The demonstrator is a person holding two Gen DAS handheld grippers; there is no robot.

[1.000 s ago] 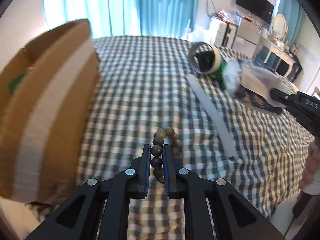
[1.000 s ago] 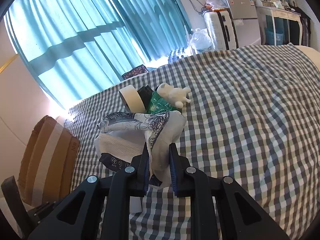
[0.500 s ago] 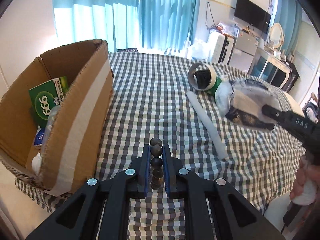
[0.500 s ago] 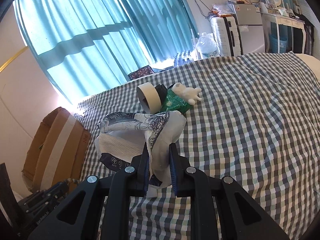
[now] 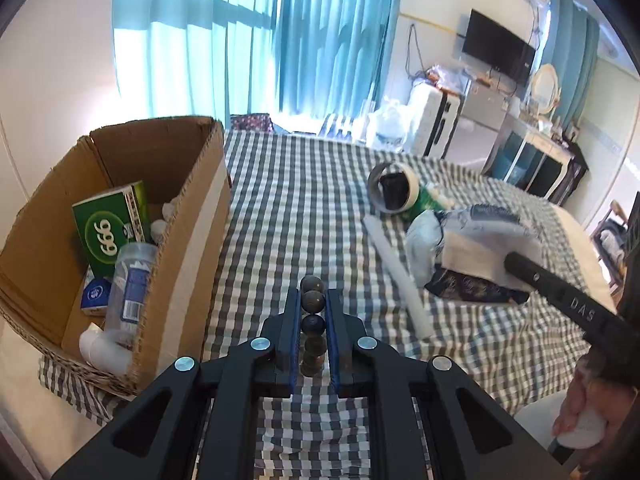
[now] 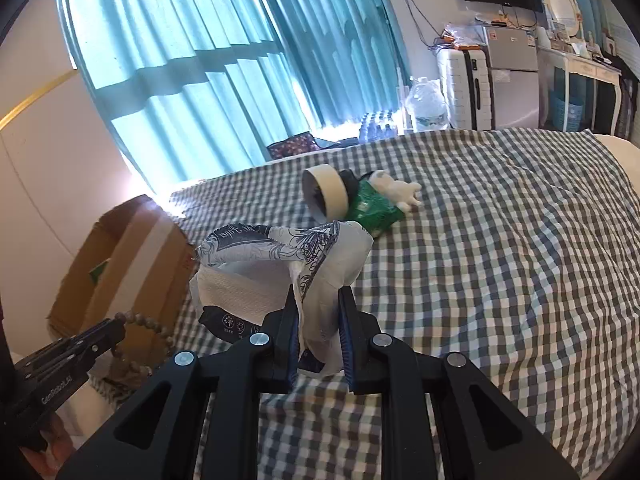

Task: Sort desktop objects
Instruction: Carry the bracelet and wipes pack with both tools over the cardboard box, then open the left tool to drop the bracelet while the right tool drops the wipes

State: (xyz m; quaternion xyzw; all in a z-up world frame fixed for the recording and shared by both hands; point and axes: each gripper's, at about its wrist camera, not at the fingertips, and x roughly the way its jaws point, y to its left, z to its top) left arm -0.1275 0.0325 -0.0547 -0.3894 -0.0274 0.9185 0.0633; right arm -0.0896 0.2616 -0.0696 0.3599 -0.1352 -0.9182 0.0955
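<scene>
- Done: the cardboard box [image 5: 120, 216] already holds a green carton [image 5: 108, 228] and a bottle [image 5: 130, 280].
- In hand: the left gripper [image 5: 313, 312] pinches a bead bracelet [image 5: 312, 300]; the right gripper [image 6: 319, 312] pinches a tissue pack [image 6: 280, 268].
- Left on the bed [image 5: 296, 200]: a tape roll [image 5: 394, 192], a white stick [image 5: 396, 272].

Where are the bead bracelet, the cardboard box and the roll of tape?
bead bracelet [image 5: 313, 301]: left wrist view, a bead between the fingers.
cardboard box [image 5: 202, 216]: left wrist view, its taped side wall.
roll of tape [image 6: 333, 194]: right wrist view, its pale outer band.

The left gripper [image 5: 313, 312] grips a bead bracelet [image 5: 312, 300] beside the cardboard box [image 5: 192, 216].
</scene>
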